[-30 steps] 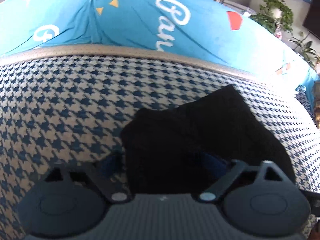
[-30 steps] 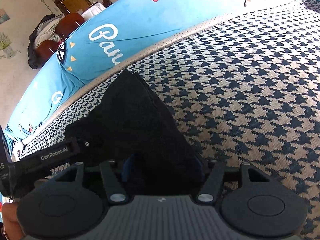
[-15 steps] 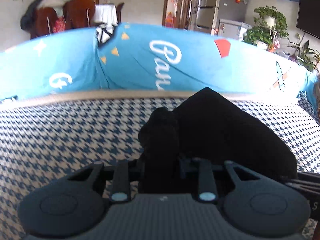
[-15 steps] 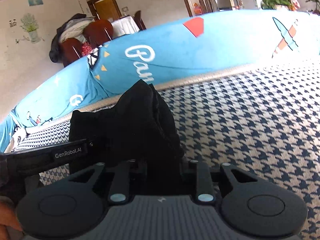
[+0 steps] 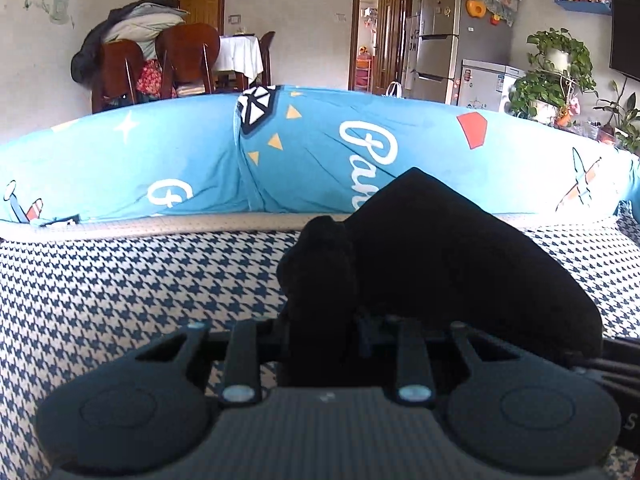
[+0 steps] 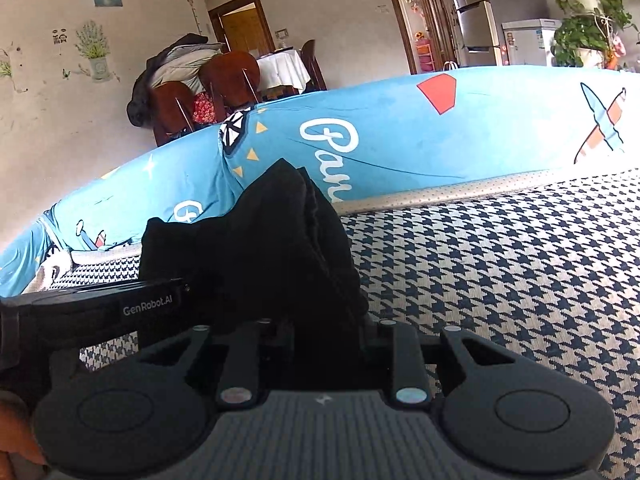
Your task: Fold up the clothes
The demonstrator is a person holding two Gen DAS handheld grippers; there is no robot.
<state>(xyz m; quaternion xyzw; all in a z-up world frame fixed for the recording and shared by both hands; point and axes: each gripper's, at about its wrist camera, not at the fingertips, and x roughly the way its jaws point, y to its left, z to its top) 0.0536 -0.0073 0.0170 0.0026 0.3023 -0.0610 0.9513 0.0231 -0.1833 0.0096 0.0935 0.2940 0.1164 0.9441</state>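
A black garment (image 5: 440, 248) hangs bunched above the houndstooth cover (image 5: 120, 288). My left gripper (image 5: 322, 320) is shut on a thick fold at its left end; the cloth hides the fingertips. In the right wrist view the same black garment (image 6: 272, 240) rises in a peak, and my right gripper (image 6: 328, 320) is shut on its right end. The garment spans the short gap between the two grippers. The left gripper's body (image 6: 120, 308) shows at the left of the right wrist view, close beside the right one.
A long blue printed bolster (image 5: 160, 152) runs along the far edge of the houndstooth cover (image 6: 500, 280). Behind it stand wooden chairs (image 5: 180, 60) piled with clothes, a fridge (image 5: 436, 40) and potted plants (image 5: 552, 76). A hand (image 6: 16, 428) shows at lower left.
Both grippers closed on the black garment, which lay flat a second ago, and lifted it off the cover. Both views have tilted upward, so the room behind now shows.
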